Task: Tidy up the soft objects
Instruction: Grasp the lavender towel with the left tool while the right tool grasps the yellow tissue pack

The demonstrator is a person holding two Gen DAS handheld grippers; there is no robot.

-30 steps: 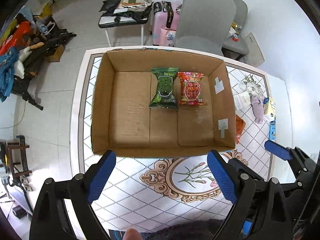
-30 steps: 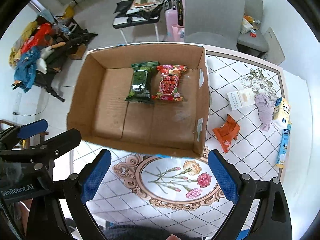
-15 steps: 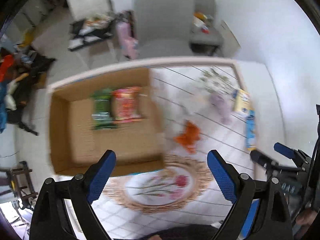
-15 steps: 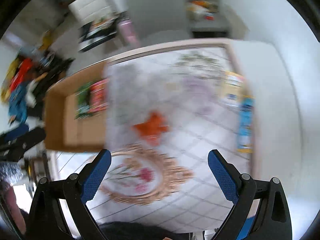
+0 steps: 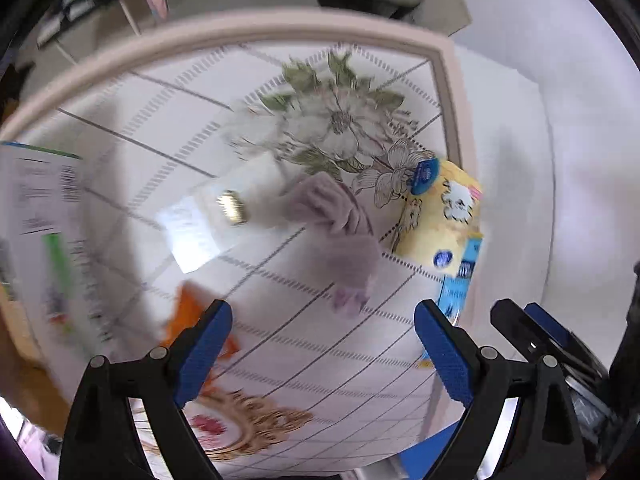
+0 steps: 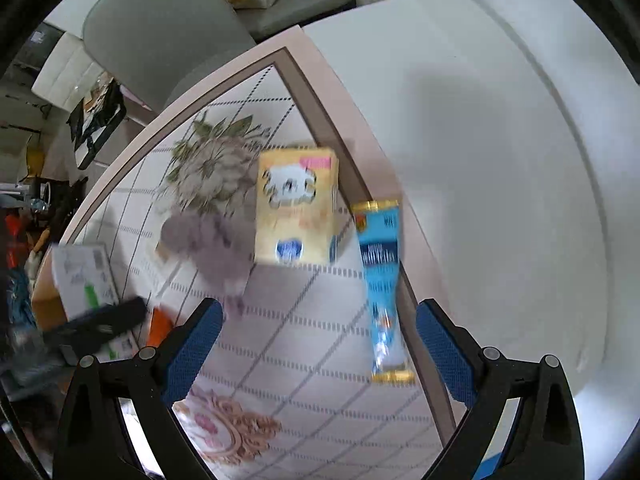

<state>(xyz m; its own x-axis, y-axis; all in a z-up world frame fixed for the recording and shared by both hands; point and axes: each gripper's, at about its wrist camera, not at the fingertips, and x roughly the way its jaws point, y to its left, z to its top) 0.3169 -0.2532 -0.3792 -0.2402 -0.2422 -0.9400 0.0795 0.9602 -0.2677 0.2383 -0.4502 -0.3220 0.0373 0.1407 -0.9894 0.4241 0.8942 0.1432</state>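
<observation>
White tiled tabletop (image 5: 304, 344) with a flower print fills my blurred views. My left gripper (image 5: 322, 346) and right gripper (image 6: 318, 346) both hang released, holding nothing. From the left wrist, a crumpled mauve soft cloth (image 5: 340, 220) lies at 12 o'clock, a yellow cartoon-printed packet (image 5: 444, 216) touching it at 2 o'clock, beside a blue foil sachet (image 6: 380, 276).

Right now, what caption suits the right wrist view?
Open right gripper above a patterned tablecloth, facing a yellow packet, blue tube and mauve cloth.

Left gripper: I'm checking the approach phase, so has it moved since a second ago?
Yes. The left gripper has swung right, off the cardboard box, and now faces the purple cloth and yellow packet near the table's right edge.
</observation>
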